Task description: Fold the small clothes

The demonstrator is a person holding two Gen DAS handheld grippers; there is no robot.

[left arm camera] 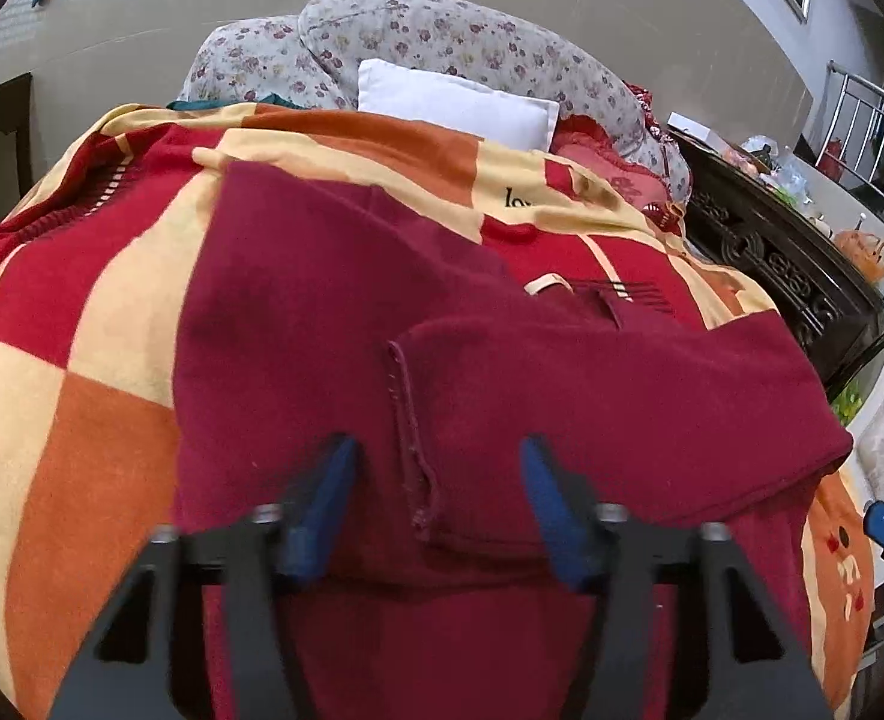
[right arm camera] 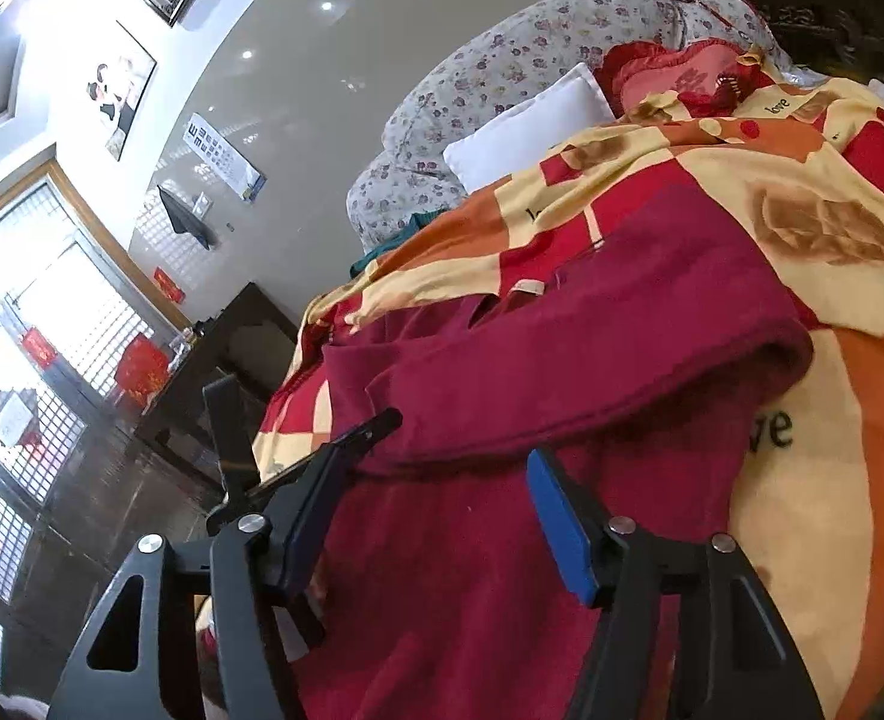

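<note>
We find the maroon garment (left arm camera: 502,372) spread on the patterned blanket (left arm camera: 81,312) covering the bed, one sleeve (left arm camera: 592,408) folded across its body. The sleeve's long axis runs crosswise to the left gripper (left arm camera: 435,468), and its stitched cuff edge (left arm camera: 408,420) lies between the jaws, which stand wide and hold nothing. The right gripper (right arm camera: 442,468) hovers low at the garment's lower edge, jaws likewise wide and empty. We judge the left gripper nearer the cuff.

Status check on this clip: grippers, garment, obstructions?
Left gripper open, right gripper open, jaws empty. Dark red fleece garment partly folded on checked red-orange blanket. Nothing in the way.
</note>
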